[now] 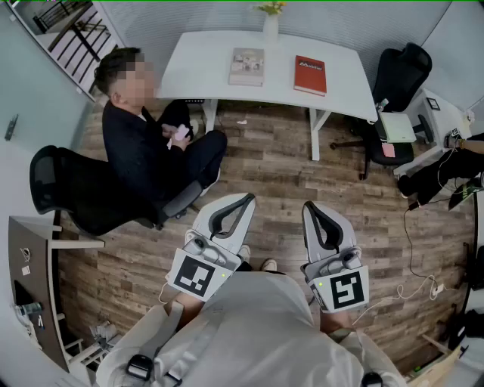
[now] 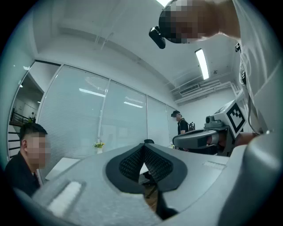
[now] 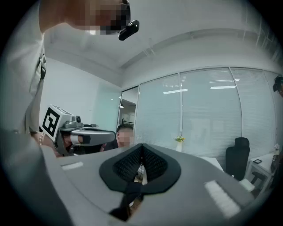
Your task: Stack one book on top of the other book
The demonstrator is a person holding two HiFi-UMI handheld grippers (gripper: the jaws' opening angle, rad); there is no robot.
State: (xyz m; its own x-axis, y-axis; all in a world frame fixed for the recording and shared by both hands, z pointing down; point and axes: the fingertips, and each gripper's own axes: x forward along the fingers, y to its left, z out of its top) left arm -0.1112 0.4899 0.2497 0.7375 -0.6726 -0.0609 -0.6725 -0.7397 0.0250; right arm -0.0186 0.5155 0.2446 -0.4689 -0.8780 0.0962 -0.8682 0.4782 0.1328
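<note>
Two books lie apart on the white table (image 1: 204, 72) at the far end of the room: a grey-covered book (image 1: 247, 66) to the left and a red book (image 1: 310, 74) to the right. My left gripper (image 1: 240, 199) and right gripper (image 1: 311, 208) hang side by side over the wooden floor, close to my body and far short of the table. Both are shut with nothing between their jaws. In the left gripper view the left gripper (image 2: 142, 149) has its pads together, and the right gripper (image 3: 141, 149) looks the same in its own view.
A seated person in dark clothes (image 1: 147, 147) occupies a chair left of the table. A black office chair (image 1: 401, 72) stands at the table's right end, beside a side desk (image 1: 397, 127). A vase with flowers (image 1: 271, 23) stands at the table's back edge. Cables (image 1: 412, 287) trail on the floor at right.
</note>
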